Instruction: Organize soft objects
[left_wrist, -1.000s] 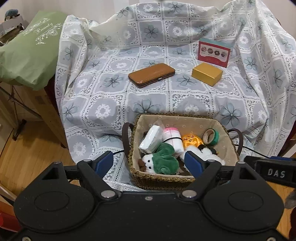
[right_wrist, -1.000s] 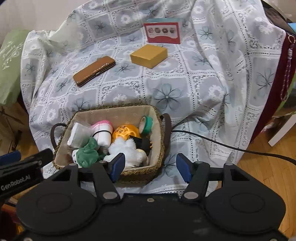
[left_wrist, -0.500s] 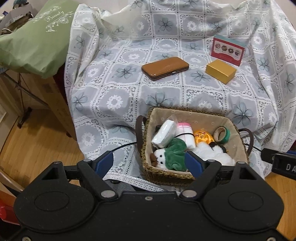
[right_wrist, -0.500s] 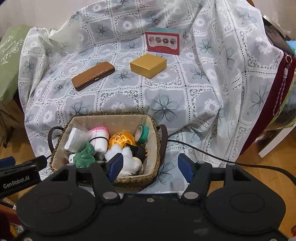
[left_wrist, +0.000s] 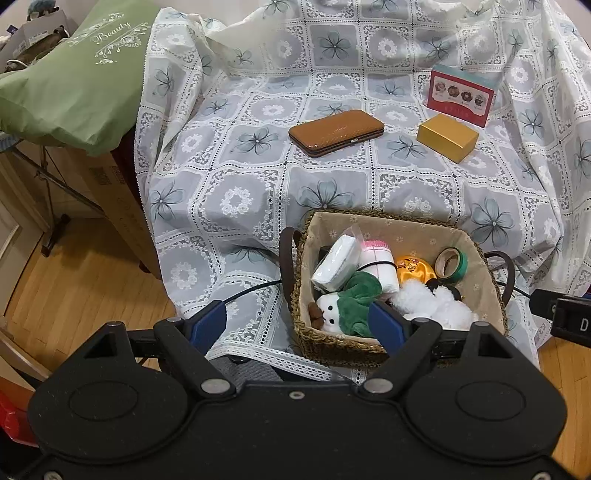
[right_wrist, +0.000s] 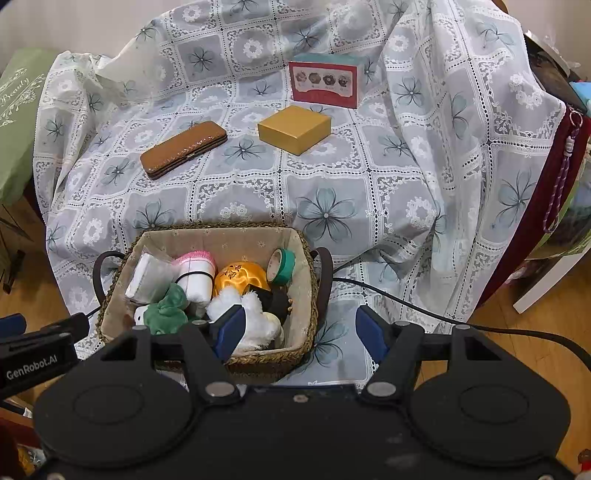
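A woven basket (left_wrist: 332, 347) is seen at the front edge of a seat that is covered by a flowered cloth (left_wrist: 236, 199). The soft things are packed inside it. A small white toy in a green wrap (left_wrist: 343, 308) is tucked in the near left corner, and a fluffy white toy (left_wrist: 432, 301) is spread along the near side, to the right of it. A rolled white cloth with a pink top (left_wrist: 376, 260) and a wrapped white pack (left_wrist: 336, 262) are leaned behind them. Some hard things are mixed in too — a shiny gold ball (left_wrist: 413, 267) and a roll of green tape (left_wrist: 452, 260).

The left gripper (left_wrist: 299, 323) is held open, and nothing is held in it. Its right finger is seen in front of the green-wrapped toy, and its left finger is out over the cloth. So the basket lies ahead and to the right of it.

The right gripper (right_wrist: 299, 328) is held open too, and it is empty. Its left finger is seen in front of the fluffy white toy, and its right finger is past the basket's right wall. So the basket lies ahead and to the left of it.

The fluffy toy is stretched from side to side. It is probably reached most easily by the right gripper — the green-wrapped toy by the left. A short move down and inward would likely be needed first.
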